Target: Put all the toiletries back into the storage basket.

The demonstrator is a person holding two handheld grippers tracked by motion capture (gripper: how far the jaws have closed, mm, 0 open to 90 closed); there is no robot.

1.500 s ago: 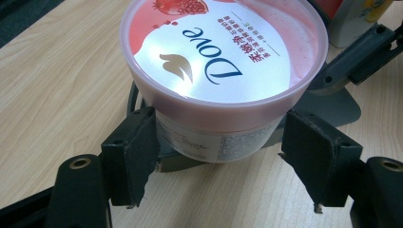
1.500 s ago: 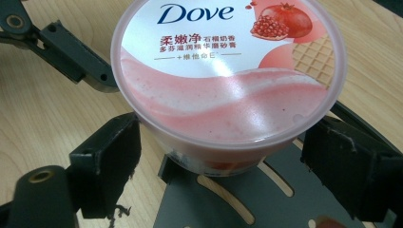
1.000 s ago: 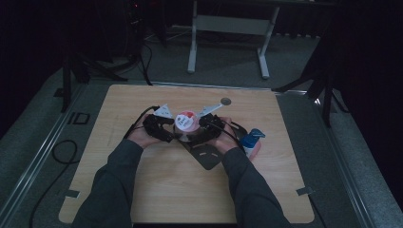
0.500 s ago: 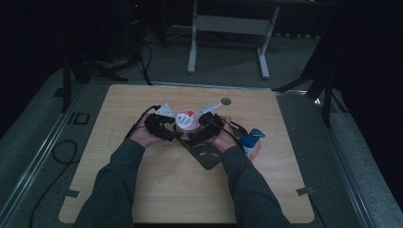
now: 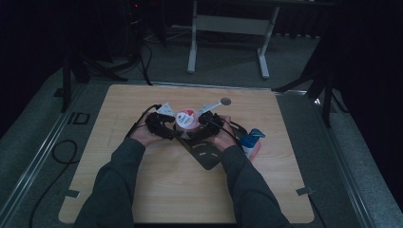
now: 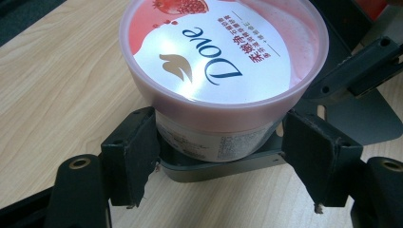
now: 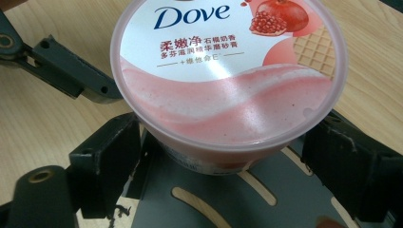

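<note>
A pink Dove tub [image 5: 186,118] with a pomegranate picture on its lid stands upright on a dark slotted metal plate [image 5: 206,153] at the table's middle. My left gripper [image 5: 166,126] comes at it from the left. In the left gripper view its two black pads [image 6: 135,152] press the tub [image 6: 223,61] on its wall, just under the lid rim. My right gripper [image 5: 208,124] meets the tub from the right. In the right gripper view its pads [image 7: 111,156] straddle the tub [image 7: 228,71], with a small gap on each side.
A pump bottle [image 5: 251,142] with a blue top and pinkish body stands just right of my right hand. A small dark round disc [image 5: 225,100] lies farther back on the wooden table [image 5: 142,190]. Cables trail off the table's left side.
</note>
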